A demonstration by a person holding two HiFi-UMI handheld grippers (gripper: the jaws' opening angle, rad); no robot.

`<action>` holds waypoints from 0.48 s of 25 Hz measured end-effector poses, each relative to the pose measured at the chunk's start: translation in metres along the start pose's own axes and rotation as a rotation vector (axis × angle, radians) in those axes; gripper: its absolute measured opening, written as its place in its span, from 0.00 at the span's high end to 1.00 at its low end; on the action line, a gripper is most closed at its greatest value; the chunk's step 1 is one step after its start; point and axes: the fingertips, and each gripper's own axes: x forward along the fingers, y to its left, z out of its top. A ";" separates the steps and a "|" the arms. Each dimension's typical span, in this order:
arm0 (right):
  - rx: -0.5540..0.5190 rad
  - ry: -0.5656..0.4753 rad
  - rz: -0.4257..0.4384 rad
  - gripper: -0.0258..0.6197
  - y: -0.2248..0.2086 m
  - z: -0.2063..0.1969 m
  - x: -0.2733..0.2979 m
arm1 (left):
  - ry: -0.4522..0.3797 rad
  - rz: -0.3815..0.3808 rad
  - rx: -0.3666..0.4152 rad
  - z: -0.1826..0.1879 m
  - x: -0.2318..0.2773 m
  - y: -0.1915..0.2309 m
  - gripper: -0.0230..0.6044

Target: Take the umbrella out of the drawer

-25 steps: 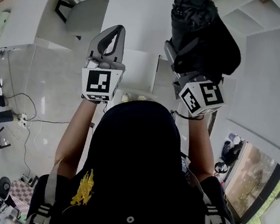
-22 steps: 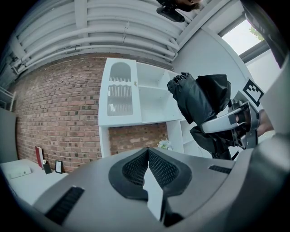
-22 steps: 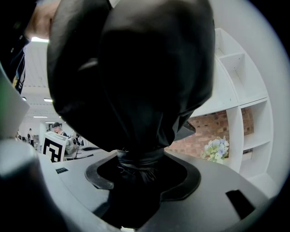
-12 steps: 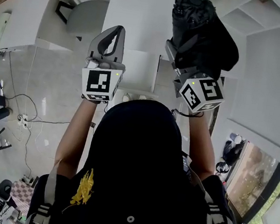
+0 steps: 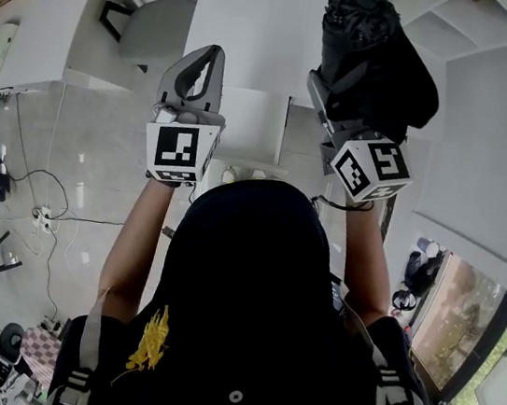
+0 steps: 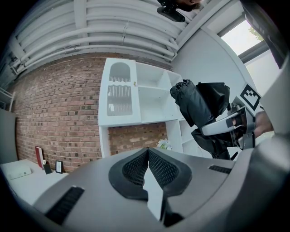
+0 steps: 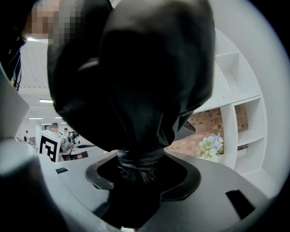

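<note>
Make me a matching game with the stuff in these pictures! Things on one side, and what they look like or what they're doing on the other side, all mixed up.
Things:
1. left claw
2. right claw
3. umbrella
4. wall

Descriptions:
A. red brick
B. closed with nothing in it
C. black and folded up
D. clamped around the umbrella

Right pairs: 1-B, 2-D, 3-C, 4-A
</note>
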 end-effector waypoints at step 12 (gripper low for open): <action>0.002 0.010 0.009 0.55 0.003 -0.001 -0.002 | -0.019 0.021 -0.029 0.010 -0.006 0.006 0.93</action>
